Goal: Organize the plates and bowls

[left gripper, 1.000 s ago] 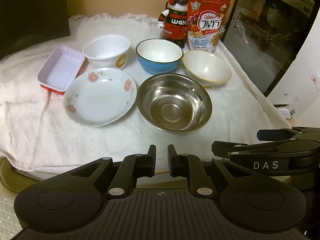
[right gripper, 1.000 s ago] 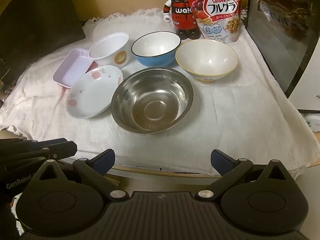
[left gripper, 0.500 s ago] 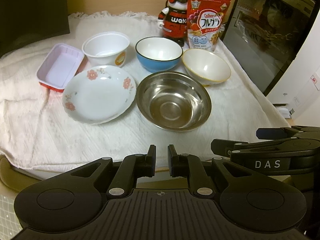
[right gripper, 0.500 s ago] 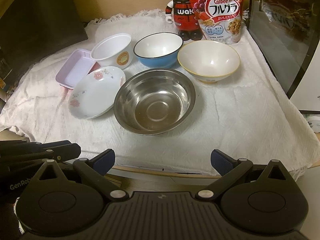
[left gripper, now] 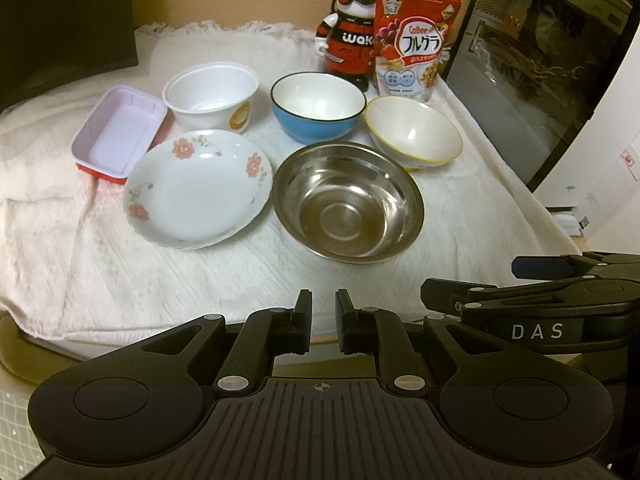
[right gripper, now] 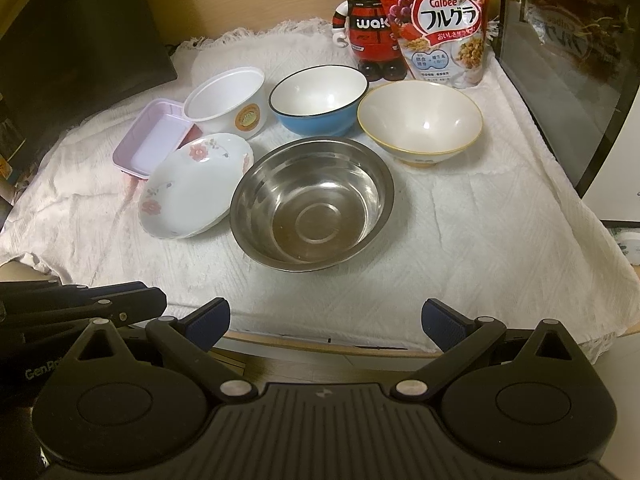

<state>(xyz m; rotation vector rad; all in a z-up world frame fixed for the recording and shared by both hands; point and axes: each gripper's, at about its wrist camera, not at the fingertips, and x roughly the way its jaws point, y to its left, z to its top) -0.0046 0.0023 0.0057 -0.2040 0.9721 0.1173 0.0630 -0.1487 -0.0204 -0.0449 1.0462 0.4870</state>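
Note:
On the white cloth (left gripper: 120, 280) lie a floral plate (left gripper: 196, 188), a steel bowl (left gripper: 348, 202), a blue bowl (left gripper: 318, 106), a cream bowl with a yellow rim (left gripper: 412, 132), a white plastic cup bowl (left gripper: 212, 94) and a pink and red tray (left gripper: 118, 132). The same dishes show in the right wrist view: plate (right gripper: 192, 188), steel bowl (right gripper: 312, 202), blue bowl (right gripper: 318, 98), cream bowl (right gripper: 420, 120). My left gripper (left gripper: 322, 316) is nearly shut and empty, at the table's near edge. My right gripper (right gripper: 326, 320) is open and empty, also at the near edge.
A red and black figure (left gripper: 348, 46) and a red cereal bag (left gripper: 414, 40) stand at the back. A microwave oven (left gripper: 540, 72) stands at the right. A dark monitor (left gripper: 60, 20) stands at the back left. Bare cloth (right gripper: 480, 240) lies right of the steel bowl.
Both grippers have moved slightly forward toward the table. The jaws have kept their openings. No dish has moved.

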